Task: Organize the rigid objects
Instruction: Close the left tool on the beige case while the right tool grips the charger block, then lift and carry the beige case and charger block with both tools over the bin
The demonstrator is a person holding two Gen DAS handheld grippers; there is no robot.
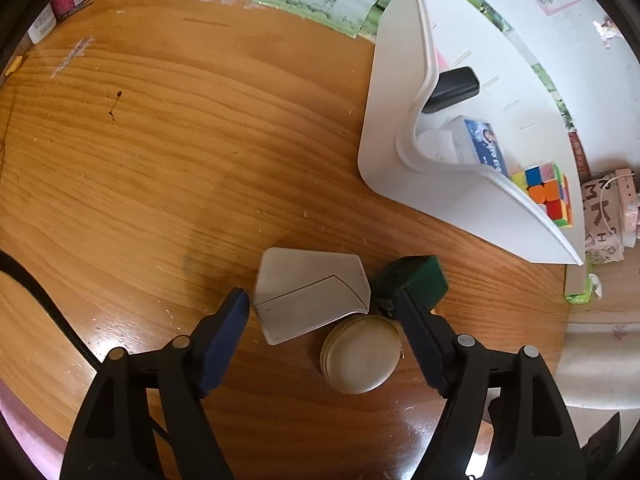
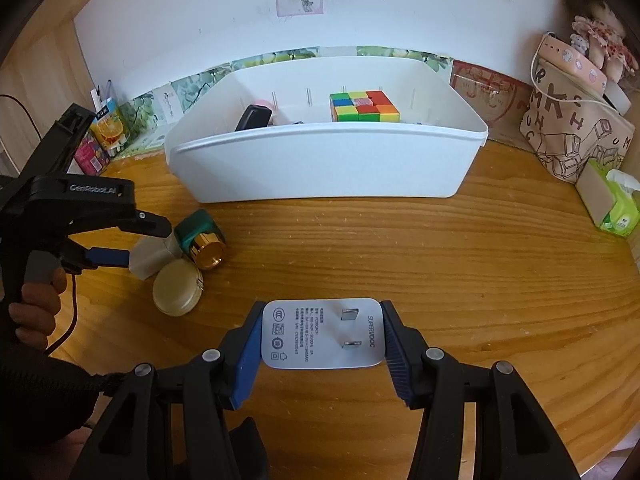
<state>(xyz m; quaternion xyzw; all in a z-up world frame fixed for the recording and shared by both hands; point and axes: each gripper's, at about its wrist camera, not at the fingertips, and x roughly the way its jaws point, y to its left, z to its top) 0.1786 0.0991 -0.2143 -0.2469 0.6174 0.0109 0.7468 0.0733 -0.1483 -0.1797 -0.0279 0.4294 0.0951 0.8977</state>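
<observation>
Right gripper (image 2: pixel 323 354) clamped on a white charger (image 2: pixel 323 334), prongs facing the camera, held above the near part of the desk (image 2: pixel 440 248). White bin (image 2: pixel 320 164) stands at the far edge against the wall; inside it a puzzle cube (image 2: pixel 362 106) and a black item (image 2: pixel 252 117).

Left gripper (image 1: pixel 322 308) fingers apart, holding nothing, pads astride a white box (image 1: pixel 308 294) without pressing it. Just beside it, a round tan case (image 1: pixel 360 354) and a green bottle (image 1: pixel 412 284) with a gold cap, all three bunched together near the bin's left end.

Risks, as I judge them:
- Charger is gripped on its smooth short sides; a tilt on the way over the bin's wall could let it slip.
- Bin's front wall is high; a low carry would knock the charger against the rim.
- Left fingers closing on the box may catch the bottle or the case as well, since the right-hand pad sits against the bottle. The bottle lies on its side and could roll.

Around: tissue pack (image 2: pixel 618 208) and printed bag (image 2: pixel 576 136) at the right edge, small cartons (image 2: pixel 106 128) at the far left. None lies between charger and bin. A cable trails from the person's hand (image 2: pixel 34 312).
</observation>
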